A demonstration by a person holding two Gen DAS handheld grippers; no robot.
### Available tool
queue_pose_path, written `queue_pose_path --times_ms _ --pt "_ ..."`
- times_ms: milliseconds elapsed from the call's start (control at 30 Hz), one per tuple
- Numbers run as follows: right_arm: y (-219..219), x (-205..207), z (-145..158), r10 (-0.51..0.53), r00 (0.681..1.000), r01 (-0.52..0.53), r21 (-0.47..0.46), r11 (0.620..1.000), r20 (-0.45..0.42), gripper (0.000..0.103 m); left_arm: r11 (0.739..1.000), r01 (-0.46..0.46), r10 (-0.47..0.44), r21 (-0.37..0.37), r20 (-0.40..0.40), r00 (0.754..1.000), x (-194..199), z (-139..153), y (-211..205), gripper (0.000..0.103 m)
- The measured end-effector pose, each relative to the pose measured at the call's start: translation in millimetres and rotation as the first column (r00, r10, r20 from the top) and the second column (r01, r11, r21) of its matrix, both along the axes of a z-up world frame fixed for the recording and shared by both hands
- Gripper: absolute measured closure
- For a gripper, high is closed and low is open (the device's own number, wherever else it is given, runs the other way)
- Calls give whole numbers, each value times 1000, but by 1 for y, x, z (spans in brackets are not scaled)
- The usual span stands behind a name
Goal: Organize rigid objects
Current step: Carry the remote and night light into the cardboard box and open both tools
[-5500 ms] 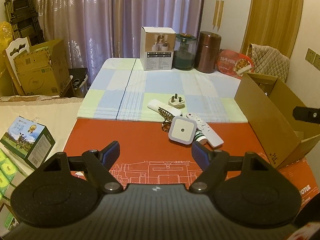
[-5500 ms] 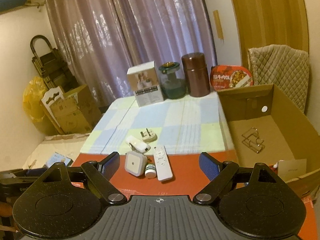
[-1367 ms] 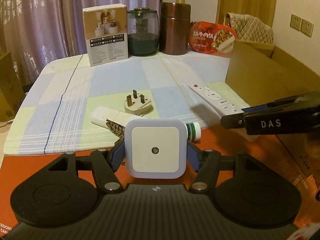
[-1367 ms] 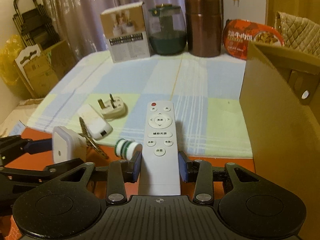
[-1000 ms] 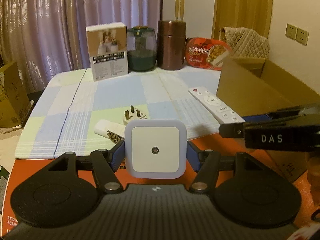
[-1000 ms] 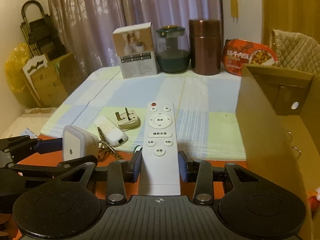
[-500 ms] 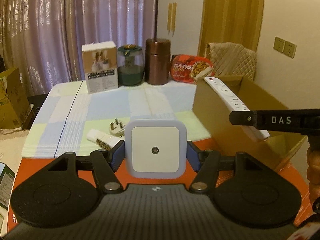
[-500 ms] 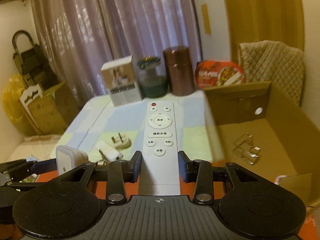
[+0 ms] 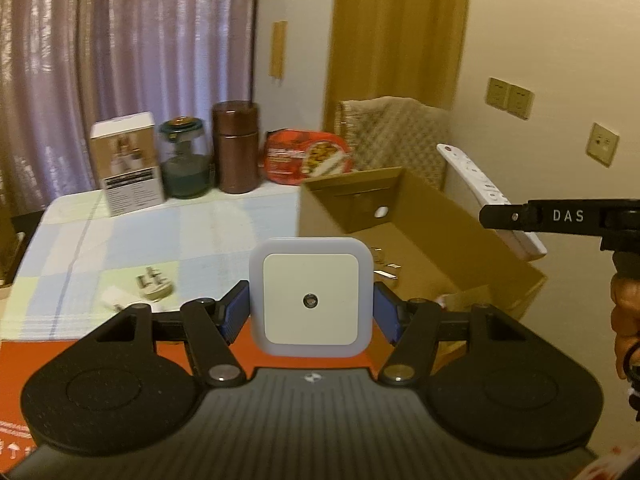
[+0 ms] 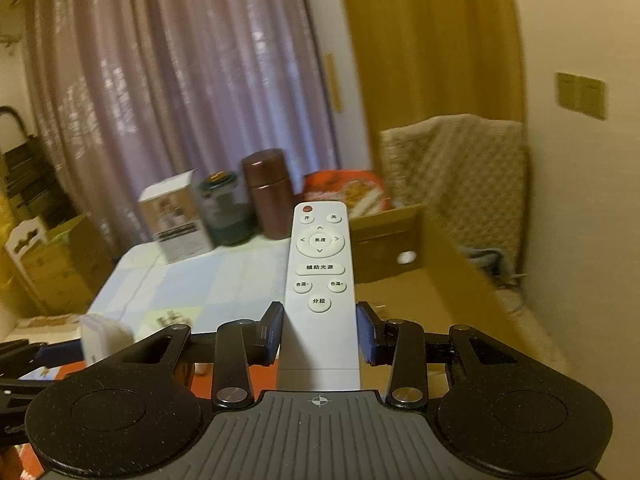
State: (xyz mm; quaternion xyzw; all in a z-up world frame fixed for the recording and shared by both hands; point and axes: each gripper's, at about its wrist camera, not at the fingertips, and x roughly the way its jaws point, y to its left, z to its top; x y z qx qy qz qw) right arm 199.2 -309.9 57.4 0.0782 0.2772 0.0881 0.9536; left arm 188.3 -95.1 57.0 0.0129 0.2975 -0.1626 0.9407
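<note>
At the far edge of the table [image 9: 224,216], on its checked cloth, stand a white carton [image 9: 127,163], a green-lidded glass jar [image 9: 185,158] and a brown canister [image 9: 236,147] in a row, with a red food tray [image 9: 306,156] leaning just beside the canister and a quilted chair back [image 9: 394,134] behind it. Nearer, a plug [image 9: 154,283] and a small white adapter [image 9: 114,300] lie close together on the cloth, blurred, and a red mat [image 9: 168,350] covers the near end of the table. An open cardboard box [image 9: 500,256] sits at the right of the table; its near wall has a round hole, and on its floor lie a few small clear or metallic pieces, too blurred to name. The left gripper [image 9: 311,312] has its jaws closed on a square white night light [image 9: 311,297], held up in the air over the near-left edge of the box. The right gripper [image 10: 320,334] has its jaws clamped on the lower sides of a white remote [image 10: 320,276], carried above the box's right side; in the left wrist view the remote [image 9: 486,196] slants upward from the gripper's black finger, which reads "DAS". The remote carries a red button at the top and Chinese key labels, among them 开, 关, 亮度, 辅助光源 and 分段. A hand [image 9: 624,320] shows at the right edge of the left wrist view.
</note>
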Motion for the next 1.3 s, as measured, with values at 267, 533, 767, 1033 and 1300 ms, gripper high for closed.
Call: queue_pose_path --times_ms 267,533,767,1033,1300 --pt "-49 -3 -5 -62 997 62 10 998 -38 68 996 93 -93 -16 -29 995 15 -5 -56 43" --pt "-81 1 -29 -86 991 90 37 995 -99 68 991 133 -134 -24 -76 988 36 -23 -89 43" --pt "-95 9 -42 -89 988 97 50 994 -129 68 988 155 -155 -5 -103 983 53 -34 -108 43" --pt "-99 18 -52 -83 985 92 55 994 -149 68 986 165 -162 15 -121 979 63 -43 -119 43" --pt "-99 22 -57 -83 984 94 57 994 -160 68 985 170 -166 24 -125 978 70 -44 -127 43"
